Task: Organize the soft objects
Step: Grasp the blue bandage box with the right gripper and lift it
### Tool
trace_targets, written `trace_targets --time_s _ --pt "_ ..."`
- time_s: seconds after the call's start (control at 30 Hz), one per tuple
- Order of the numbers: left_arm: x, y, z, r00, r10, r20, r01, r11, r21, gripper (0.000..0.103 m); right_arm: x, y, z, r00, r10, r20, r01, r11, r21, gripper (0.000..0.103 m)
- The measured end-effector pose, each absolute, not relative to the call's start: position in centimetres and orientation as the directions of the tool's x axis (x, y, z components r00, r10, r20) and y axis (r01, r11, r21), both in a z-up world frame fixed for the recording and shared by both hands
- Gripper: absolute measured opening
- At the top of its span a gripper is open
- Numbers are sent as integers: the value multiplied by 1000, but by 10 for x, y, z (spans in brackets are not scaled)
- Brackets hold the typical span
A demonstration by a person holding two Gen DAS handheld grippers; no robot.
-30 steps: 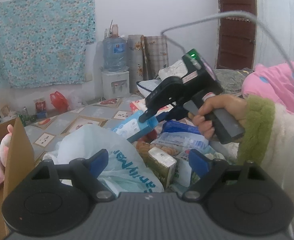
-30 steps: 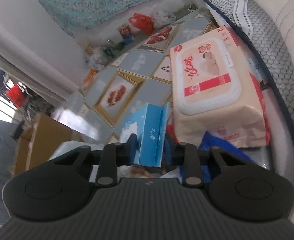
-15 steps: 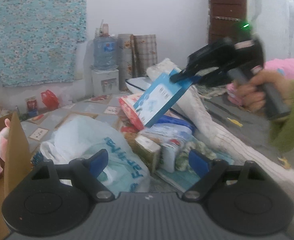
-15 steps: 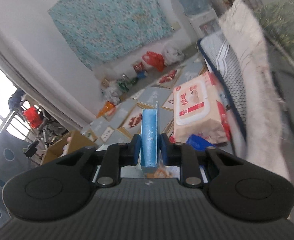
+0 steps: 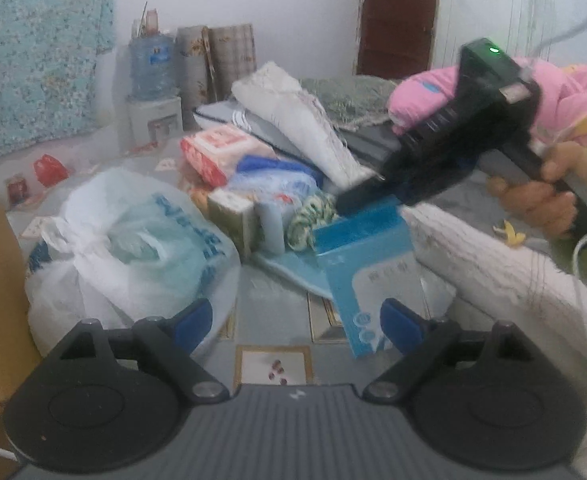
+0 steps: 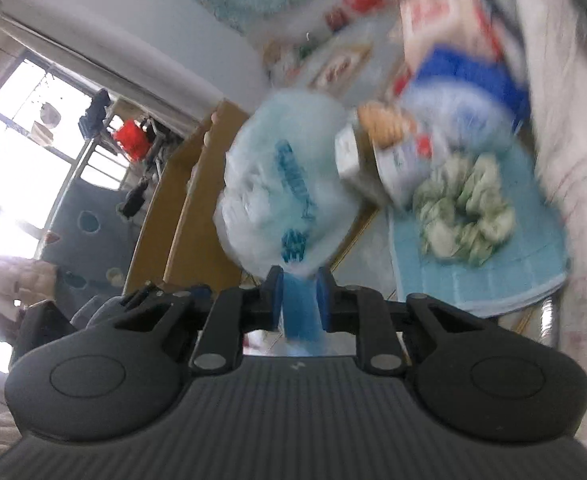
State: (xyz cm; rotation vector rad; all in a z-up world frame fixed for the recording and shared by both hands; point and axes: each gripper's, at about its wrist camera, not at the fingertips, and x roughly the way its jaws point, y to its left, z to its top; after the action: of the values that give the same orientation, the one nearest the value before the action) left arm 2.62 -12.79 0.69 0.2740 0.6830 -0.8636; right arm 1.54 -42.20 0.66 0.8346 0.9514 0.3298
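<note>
Tiles (image 5: 273,364) bear white bag (image 5: 133,240); right gripper (image 6: 298,300) clenches blue pack (image 5: 365,272), left gripper (image 5: 297,324) spread wide

A white wall (image 5: 293,4) backs a cluttered room, a blue floral cloth (image 5: 37,52) hung across its left side. A water dispenser (image 5: 153,120) with a blue bottle stands against it beside rolled patterned mats (image 5: 217,64). A dark brown door (image 5: 397,16) is set at the right. The floor (image 5: 273,360) is grey tile with framed decorative insets. Daylight floods through a large barred window (image 6: 25,136) beneath a pale curtain rail (image 6: 93,56), and a blue-grey rug (image 6: 89,236) lies below it.
</note>
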Motion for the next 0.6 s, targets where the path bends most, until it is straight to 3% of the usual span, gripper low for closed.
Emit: trace_targets --time_s 0.03,0.23,0.33,0.6 --pt "26 -132 3 450 -603 -658 769 636 -58 92 22 -424 3 565 598 -569 93 638 764 17" --pt "36 -149 -23 370 -620 -692 759 631 -159 92 59 -418 -7 561 413 -717 110 822 559 17" --pt "41 -159 -30 365 -605 -707 758 634 -152 92 63 -412 -17 566 334 -754 114 874 473 19" --pt "47 -173 -43 310 -622 -719 769 608 -195 91 24 -439 -1 693 332 -640 156 798 583 31"
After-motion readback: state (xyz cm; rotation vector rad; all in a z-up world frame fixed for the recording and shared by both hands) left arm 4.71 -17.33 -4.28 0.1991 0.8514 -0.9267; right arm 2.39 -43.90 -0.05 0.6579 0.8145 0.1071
